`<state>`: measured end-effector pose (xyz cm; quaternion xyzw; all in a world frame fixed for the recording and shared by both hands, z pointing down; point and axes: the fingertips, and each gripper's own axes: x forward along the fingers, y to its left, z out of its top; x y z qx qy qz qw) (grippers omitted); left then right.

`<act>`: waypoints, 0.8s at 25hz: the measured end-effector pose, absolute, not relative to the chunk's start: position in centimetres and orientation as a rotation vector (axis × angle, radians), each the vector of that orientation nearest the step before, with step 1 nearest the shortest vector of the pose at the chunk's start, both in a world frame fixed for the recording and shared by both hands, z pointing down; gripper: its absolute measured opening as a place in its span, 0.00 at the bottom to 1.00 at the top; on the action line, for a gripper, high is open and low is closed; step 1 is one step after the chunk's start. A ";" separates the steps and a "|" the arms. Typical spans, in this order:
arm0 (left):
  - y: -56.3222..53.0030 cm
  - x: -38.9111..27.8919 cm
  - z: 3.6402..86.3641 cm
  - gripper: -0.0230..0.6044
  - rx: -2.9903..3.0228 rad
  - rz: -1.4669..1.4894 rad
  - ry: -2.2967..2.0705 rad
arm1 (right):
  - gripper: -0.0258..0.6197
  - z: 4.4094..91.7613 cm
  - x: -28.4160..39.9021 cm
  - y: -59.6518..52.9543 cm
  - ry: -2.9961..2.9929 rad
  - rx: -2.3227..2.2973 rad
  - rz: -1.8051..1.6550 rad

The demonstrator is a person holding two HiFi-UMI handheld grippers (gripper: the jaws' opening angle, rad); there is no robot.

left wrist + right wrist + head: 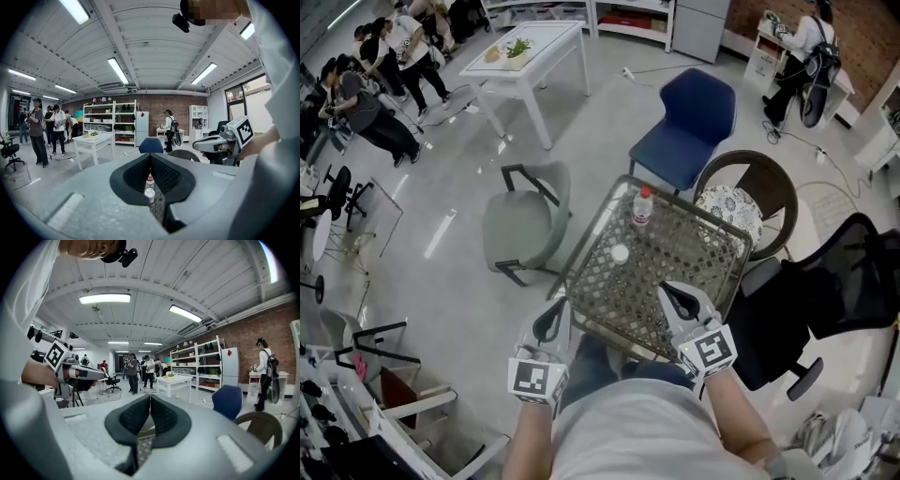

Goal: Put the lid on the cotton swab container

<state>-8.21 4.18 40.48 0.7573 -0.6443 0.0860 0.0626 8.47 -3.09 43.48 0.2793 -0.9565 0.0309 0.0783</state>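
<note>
**Inspector:** Tool status?

**Operator:** Viewing remotely, I see the left gripper (556,307) with its jaws pressed together and nothing between them. The right gripper (668,292) is likewise closed and empty. Both hover at the near edge of the square wicker table with a lattice top (712,272).

**Inspector:** Task items?

**Operator:** The small clear cotton swab container with a red band (643,207) stands upright near the table's far edge. The round white lid (620,253) lies on the tabletop near it, on my side, touching neither the container nor a gripper.

**Inspector:** Surroundings?

**Operator:** A blue plastic chair (689,117) stands beyond the table, and a grey armchair (523,225) stands to its left.
</note>
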 end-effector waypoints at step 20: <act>-8.9 -15.0 50.5 0.05 2.410 0.408 -1.483 | 0.05 56.5 0.5 -12.6 -2.504 0.976 0.278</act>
